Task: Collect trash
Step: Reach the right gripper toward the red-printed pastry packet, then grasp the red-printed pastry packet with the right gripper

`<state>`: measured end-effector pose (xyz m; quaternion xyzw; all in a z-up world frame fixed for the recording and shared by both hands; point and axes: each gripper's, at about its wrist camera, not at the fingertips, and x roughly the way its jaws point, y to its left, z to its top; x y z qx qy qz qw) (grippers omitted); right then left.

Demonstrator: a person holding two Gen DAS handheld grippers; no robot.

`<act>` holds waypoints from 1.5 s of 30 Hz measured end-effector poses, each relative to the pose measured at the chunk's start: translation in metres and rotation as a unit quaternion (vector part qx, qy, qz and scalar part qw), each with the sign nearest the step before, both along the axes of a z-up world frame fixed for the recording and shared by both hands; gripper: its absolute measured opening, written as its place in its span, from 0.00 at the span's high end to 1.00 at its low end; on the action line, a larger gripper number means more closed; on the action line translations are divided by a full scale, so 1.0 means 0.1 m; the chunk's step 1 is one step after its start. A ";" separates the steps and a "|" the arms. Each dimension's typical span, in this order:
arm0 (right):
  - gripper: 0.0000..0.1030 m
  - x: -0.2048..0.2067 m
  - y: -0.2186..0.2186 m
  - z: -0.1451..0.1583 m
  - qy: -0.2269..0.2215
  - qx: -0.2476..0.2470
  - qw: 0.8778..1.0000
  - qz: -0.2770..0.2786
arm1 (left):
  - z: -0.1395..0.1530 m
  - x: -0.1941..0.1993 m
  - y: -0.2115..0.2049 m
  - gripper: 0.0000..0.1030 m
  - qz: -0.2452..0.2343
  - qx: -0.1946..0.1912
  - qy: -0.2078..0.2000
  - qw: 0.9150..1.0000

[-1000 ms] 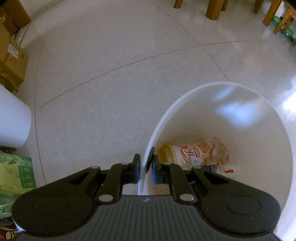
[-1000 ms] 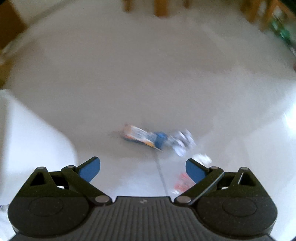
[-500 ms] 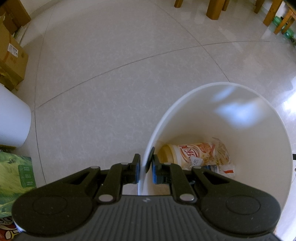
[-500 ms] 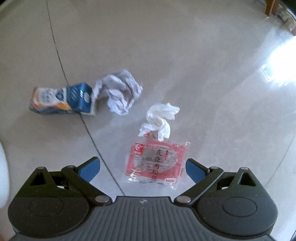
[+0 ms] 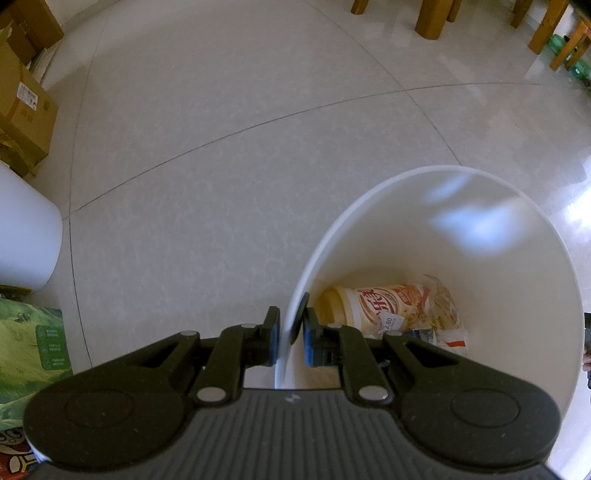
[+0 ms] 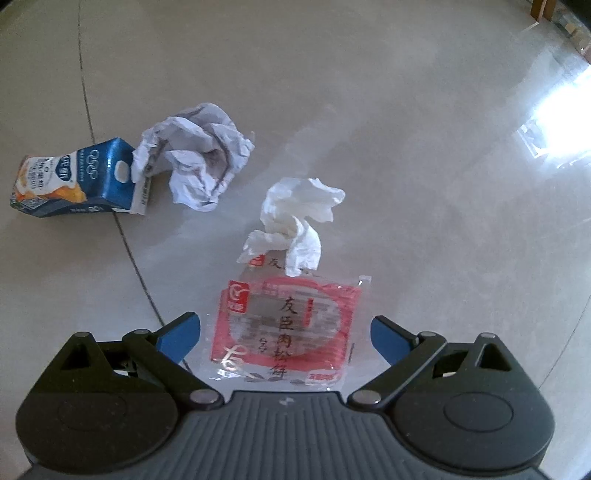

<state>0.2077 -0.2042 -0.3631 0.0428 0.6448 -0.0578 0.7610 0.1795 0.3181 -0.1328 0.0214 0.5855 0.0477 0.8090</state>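
My left gripper [image 5: 290,334] is shut on the near rim of a white bin [image 5: 517,229], which holds a beige drink cup [image 5: 376,306] and a clear wrapper [image 5: 443,314]. My right gripper [image 6: 286,334] hangs open just above the floor, its blue pads either side of a red and clear snack wrapper [image 6: 284,328]. A crumpled white tissue [image 6: 299,218] lies just beyond the wrapper. Farther left are a crumpled paper ball [image 6: 199,162] and a blue and orange milk carton [image 6: 74,177] on its side.
In the left wrist view, cardboard boxes [image 5: 22,110] stand at the far left beside a white cylinder [image 5: 26,240] and a green printed box [image 5: 29,354]. Wooden furniture legs [image 5: 432,18] stand at the back. Sunlight glares on the tiled floor [image 6: 554,122] at right.
The right gripper swung over the litter and dropped closer to the red wrapper, which now sits between its open fingers. The left gripper stayed shut on the bin rim.
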 end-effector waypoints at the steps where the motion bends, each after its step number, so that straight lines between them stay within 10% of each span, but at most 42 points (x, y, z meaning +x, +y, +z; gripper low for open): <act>1: 0.02 0.00 -0.01 -0.02 0.000 0.000 1.000 -0.002 | 0.00 0.00 0.00 0.89 -0.001 0.001 0.000 1.000; 29: 0.29 0.05 0.31 0.27 0.022 -0.005 0.998 0.050 | 0.00 0.01 -0.01 0.89 0.002 0.001 0.001 1.000; 45: 0.29 -0.24 1.19 2.01 -0.029 0.045 0.980 0.190 | 0.00 0.00 -0.01 0.89 0.000 0.001 -0.001 1.000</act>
